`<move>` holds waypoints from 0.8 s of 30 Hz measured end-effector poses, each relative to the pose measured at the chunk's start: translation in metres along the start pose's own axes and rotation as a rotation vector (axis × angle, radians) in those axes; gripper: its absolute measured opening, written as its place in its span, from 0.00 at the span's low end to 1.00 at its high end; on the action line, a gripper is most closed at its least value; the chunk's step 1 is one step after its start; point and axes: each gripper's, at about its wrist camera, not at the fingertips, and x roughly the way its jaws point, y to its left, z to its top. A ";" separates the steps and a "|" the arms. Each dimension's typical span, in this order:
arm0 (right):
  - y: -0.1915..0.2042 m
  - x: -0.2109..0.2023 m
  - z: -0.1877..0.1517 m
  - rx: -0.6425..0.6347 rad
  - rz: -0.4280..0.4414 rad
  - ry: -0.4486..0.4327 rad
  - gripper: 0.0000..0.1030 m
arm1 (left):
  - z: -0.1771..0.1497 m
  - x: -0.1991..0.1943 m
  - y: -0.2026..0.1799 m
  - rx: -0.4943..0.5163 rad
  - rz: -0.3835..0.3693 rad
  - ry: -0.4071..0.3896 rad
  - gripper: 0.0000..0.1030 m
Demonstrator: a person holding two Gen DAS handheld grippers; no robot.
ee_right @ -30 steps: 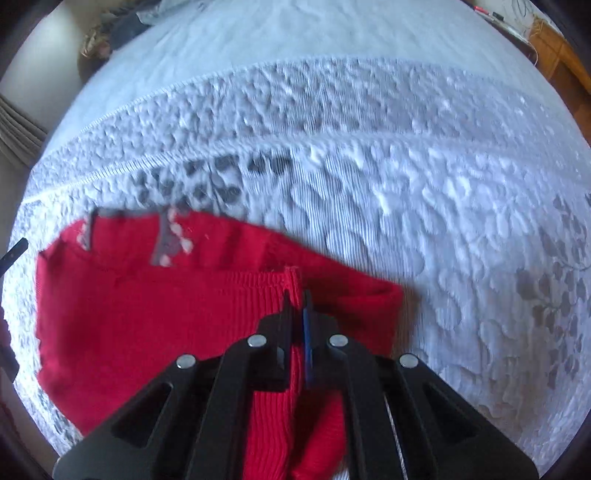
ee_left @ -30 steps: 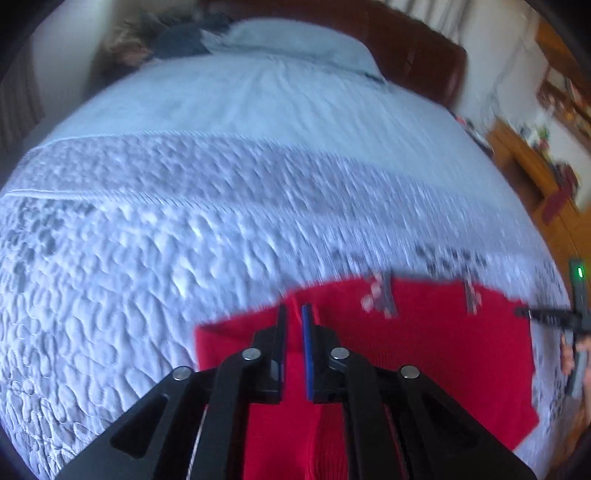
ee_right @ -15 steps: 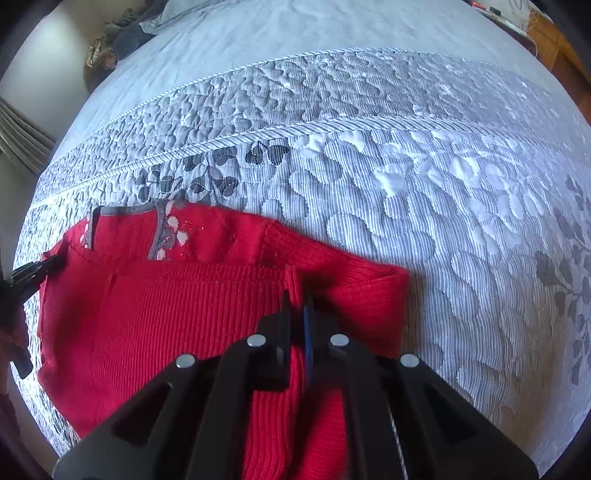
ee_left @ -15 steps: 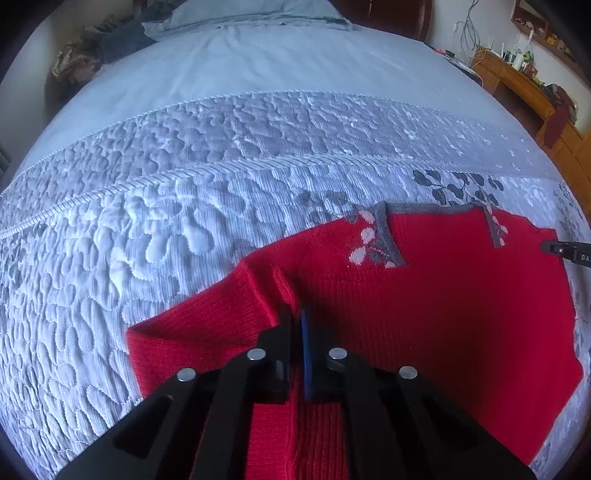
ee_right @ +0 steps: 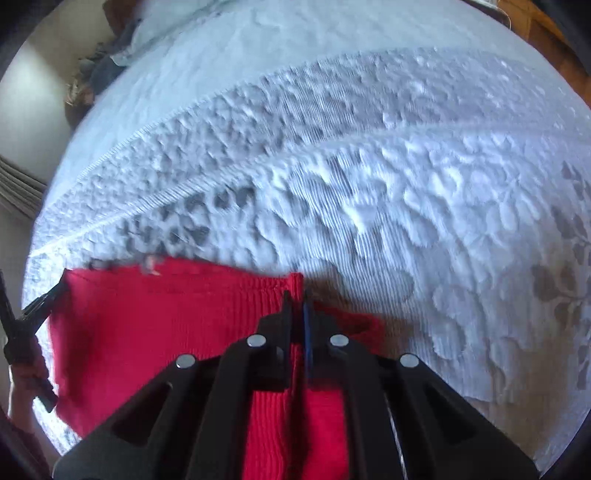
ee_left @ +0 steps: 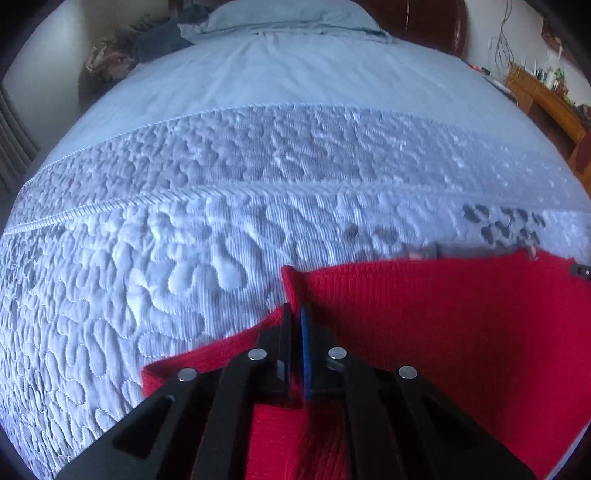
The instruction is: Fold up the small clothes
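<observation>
A small red knitted sweater [ee_left: 443,325] lies on the quilted bed, with a grey patterned collar [ee_left: 465,251] at its far edge. My left gripper [ee_left: 295,314] is shut on a pinched corner of the red knit at the sweater's left side. In the right wrist view the sweater [ee_right: 166,321] fills the lower left, and my right gripper [ee_right: 296,301] is shut on a corner of its folded edge at the right side. The folded layer reaches almost to the collar [ee_right: 147,264]. The other gripper's tip [ee_right: 40,306] shows at the far left.
The white-grey quilted bedspread [ee_left: 221,229] stretches away on all sides. Pillows [ee_left: 288,18] and dark clothes [ee_left: 159,40] lie at the headboard. A wooden desk [ee_left: 546,99] with small items stands at the right of the bed.
Both grippers have carried their held edges of the sweater forward toward the collar. The folded layer now covers most of the collar and front that showed before.
</observation>
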 end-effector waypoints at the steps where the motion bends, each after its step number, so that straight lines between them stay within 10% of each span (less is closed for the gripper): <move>1: 0.000 -0.001 -0.002 0.003 -0.004 -0.011 0.04 | -0.002 -0.001 -0.002 0.014 0.008 -0.008 0.05; 8: -0.001 -0.043 -0.027 -0.058 -0.039 -0.004 0.37 | -0.023 -0.050 0.011 0.001 -0.067 0.060 0.61; 14: 0.000 -0.079 -0.096 -0.127 -0.098 0.130 0.45 | -0.092 -0.089 0.039 -0.100 -0.115 0.220 0.66; 24: 0.002 -0.067 -0.158 -0.040 0.051 0.274 0.61 | -0.148 -0.090 0.043 -0.285 -0.267 0.306 0.68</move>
